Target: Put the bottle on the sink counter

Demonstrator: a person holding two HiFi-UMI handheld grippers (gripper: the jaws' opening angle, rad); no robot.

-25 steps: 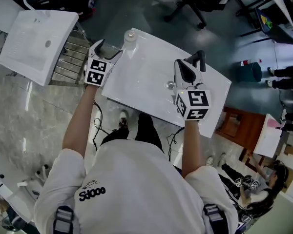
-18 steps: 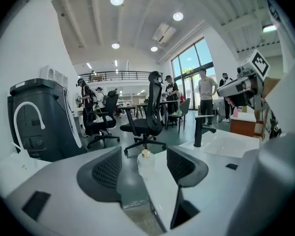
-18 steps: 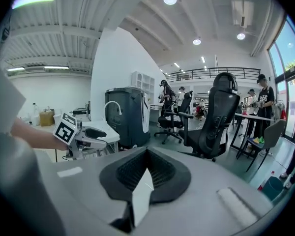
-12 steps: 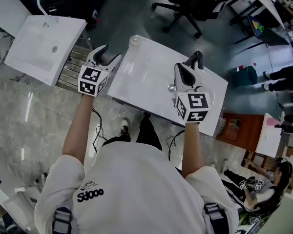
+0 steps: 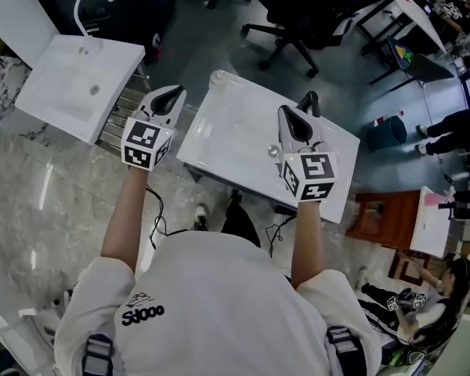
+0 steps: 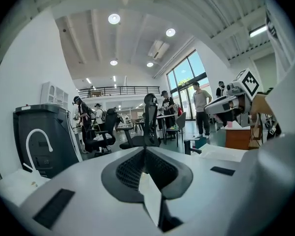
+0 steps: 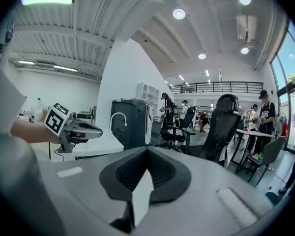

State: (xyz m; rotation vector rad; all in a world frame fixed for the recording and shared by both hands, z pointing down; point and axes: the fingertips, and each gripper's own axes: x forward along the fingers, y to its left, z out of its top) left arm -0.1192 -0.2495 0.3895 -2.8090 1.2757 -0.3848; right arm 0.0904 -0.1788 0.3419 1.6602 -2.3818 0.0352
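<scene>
Bottle (image 5: 218, 77): stands at the upper-left corner of the white sink surface (image 5: 243, 147), centre frame.
Left gripper (image 5: 171, 94): forearm outstretched, left of that corner, apart from the bottle; jaws just closed together, nothing between.
Right gripper (image 5: 292, 118): forearm outstretched over the surface's right half; jaws together, empty.

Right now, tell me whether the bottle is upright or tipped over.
Upright: the bottle stands on the sink counter's far left corner, cap facing up toward the head camera.
</scene>
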